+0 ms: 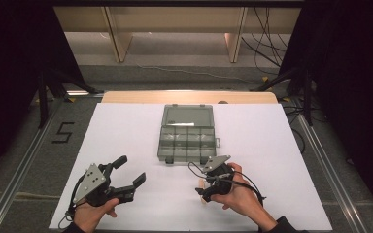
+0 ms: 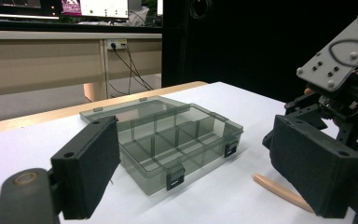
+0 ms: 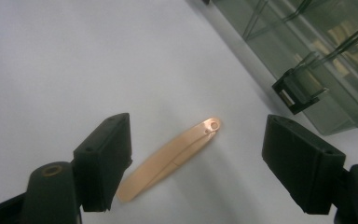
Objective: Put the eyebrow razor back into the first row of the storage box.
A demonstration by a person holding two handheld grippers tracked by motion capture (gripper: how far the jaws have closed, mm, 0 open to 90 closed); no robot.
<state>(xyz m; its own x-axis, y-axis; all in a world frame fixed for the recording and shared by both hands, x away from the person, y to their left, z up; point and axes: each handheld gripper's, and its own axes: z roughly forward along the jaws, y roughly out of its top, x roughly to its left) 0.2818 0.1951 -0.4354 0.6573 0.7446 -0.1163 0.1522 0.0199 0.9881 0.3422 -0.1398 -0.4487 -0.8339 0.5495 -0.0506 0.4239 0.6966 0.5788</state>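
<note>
While both hands rest low on the white table (image 1: 126, 126), left gripper (image 1: 128, 176) spread wide, right gripper (image 1: 205, 190) over a tan curved strip (image 1: 202, 184), clear compartment box (image 1: 187, 133) lying open behind, strip (image 2: 279, 192) flat beside box (image 2: 168, 140), right jaws apart, straddling the untouched strip (image 3: 170, 158).

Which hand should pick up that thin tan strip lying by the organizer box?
Right. Its tongs hang open straddling the tan strip; the left tongs sit off to the side.

Both grippers are black with blocky flat-faced jaws, a round brass-coloured pivot behind each jaw. The left gripper (image 1: 129, 175) and right gripper (image 1: 205, 186) each carry a grey three-cornered plate with screws and trail a black cable; a dark sleeve covers the right wrist.
</note>
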